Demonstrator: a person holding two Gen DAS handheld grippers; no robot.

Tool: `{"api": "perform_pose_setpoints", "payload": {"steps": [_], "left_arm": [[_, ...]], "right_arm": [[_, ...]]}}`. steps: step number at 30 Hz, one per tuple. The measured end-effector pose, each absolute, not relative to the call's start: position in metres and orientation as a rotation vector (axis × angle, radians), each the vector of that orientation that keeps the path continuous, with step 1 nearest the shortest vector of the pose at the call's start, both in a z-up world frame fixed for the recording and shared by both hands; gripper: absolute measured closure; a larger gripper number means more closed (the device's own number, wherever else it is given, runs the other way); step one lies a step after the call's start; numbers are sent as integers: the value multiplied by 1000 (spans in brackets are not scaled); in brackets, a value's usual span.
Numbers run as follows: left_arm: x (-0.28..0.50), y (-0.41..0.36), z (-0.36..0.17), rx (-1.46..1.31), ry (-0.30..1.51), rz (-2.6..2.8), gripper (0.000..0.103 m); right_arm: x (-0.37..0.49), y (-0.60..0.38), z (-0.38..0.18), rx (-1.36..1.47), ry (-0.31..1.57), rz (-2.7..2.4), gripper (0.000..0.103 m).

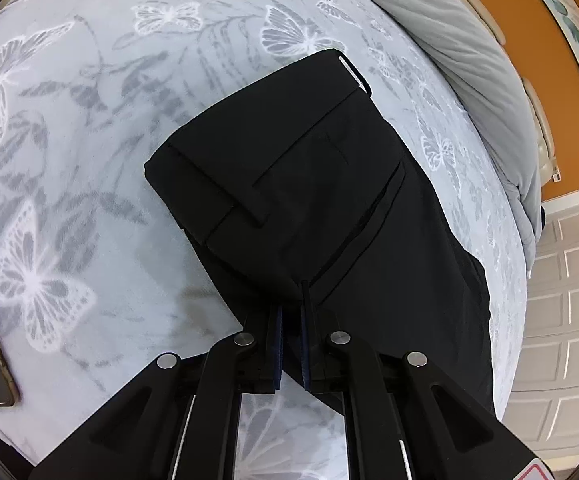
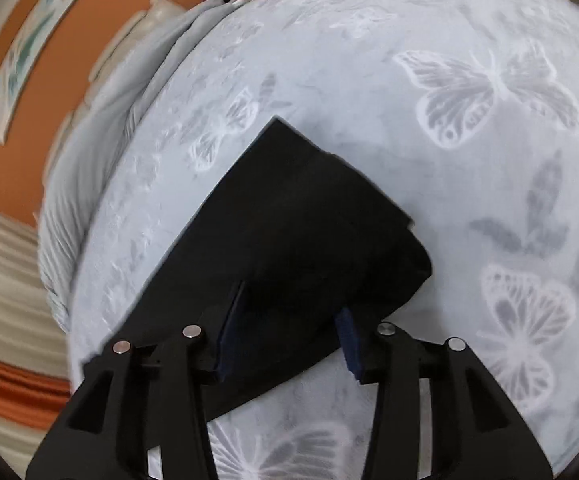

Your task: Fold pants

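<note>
Left wrist view: left gripper (image 1: 290,312) jaws pinched on pants (image 1: 309,184), right gripper (image 2: 289,320) jaws half-open astride the cloth, unclamped; lifting now risks dragging the fold askew on the bed (image 1: 89,160).

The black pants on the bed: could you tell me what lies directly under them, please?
The black pants lie flat on a pale blue blanket printed with white butterflies, which shows on all sides. Whether anything else sits beneath the folded cloth cannot be seen; the pants cover it.
</note>
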State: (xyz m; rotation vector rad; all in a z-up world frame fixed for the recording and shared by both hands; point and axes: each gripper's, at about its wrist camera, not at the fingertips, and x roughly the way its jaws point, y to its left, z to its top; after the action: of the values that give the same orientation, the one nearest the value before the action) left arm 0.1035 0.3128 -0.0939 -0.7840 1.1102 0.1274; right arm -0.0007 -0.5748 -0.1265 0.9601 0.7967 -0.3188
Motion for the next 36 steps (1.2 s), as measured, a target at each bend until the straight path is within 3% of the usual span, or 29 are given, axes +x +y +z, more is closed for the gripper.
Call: {"api": "perform_pose_setpoints", "payload": {"steps": [2,3,4,9,11,14,15,18,20,25,28,30,34,35,36], "left_arm": [[103,311,-93,-774,1111,134,95],[103,310,-93,-771,1112,138,95],[103,310,-93,-772,1112,141,95],[104,309,-94,-756,1109,142,94],[105,308,-95,-735,1116,151,93],[106,307,-96,-730,1126,150,92],[106,308,-97,-726,1127,151,92],[109,305,-96,-692,1133,164,91],[109,305,-95,-682,1134,169,90],[94,308,-74,-676,1053,241,89],[83,295,-46,-589,948,228,85],[87,282,-43,-535,950,215,51],[107,276,-68,-546,1045,225,48],[110,281,-79,-578,1073,231,60],[110,284,-85,-590,1094,250,95]], "right_arm": [[1,-580,-120,997,738,-300,63],[3,-581,-118,1016,707,-278,73],[7,-580,-114,1004,692,-260,102],[3,-560,-22,769,420,-84,102],[4,-570,-43,725,515,-182,102],[10,-598,-130,788,836,-331,103],[8,-599,-136,795,834,-316,103],[2,-604,-120,816,783,-337,87],[-5,-608,-114,813,761,-380,58],[-23,-608,-117,883,773,-432,28],[-26,-599,-107,850,752,-454,28],[-23,-585,-79,751,657,-445,28],[-5,-566,-70,708,671,-400,29],[0,-565,-78,727,713,-406,29],[3,-566,-86,749,754,-421,29]]}}
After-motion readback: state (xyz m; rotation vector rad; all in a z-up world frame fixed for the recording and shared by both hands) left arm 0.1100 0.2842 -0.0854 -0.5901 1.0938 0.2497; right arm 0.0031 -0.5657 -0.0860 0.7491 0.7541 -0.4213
